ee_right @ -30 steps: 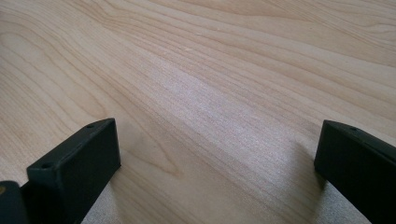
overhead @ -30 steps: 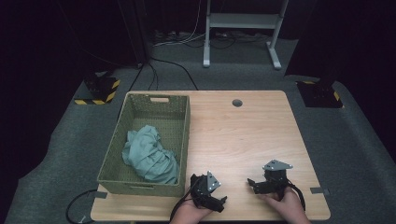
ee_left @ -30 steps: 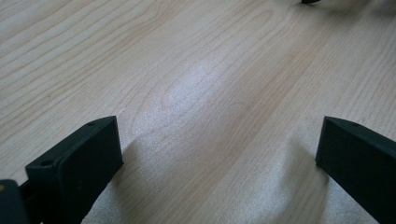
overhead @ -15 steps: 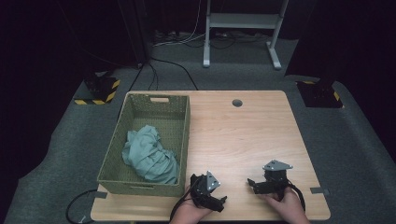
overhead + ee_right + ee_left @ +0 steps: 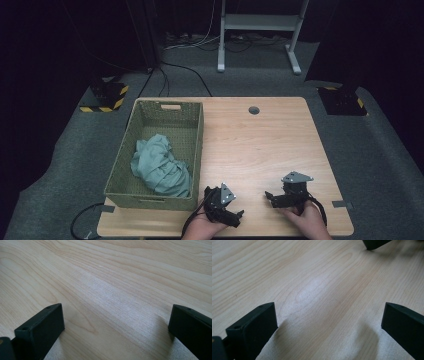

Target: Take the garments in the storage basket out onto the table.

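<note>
Cloth (image 5: 161, 169), pale green and crumpled, lies in the near half of a woven basket (image 5: 192, 150) at the counter's (image 5: 260, 145) left side. Just right of the basket's near corner, the left gripper (image 5: 235, 216) sits low over bare wood, jaws spread wide w/ nothing between them (same picture from its own camera). Right gripper (image 5: 270, 197), near the counter's front edge and a little apart from the left, points toward it, jaws likewise wide open and empty. Both hands enter from the bottom edge.
</note>
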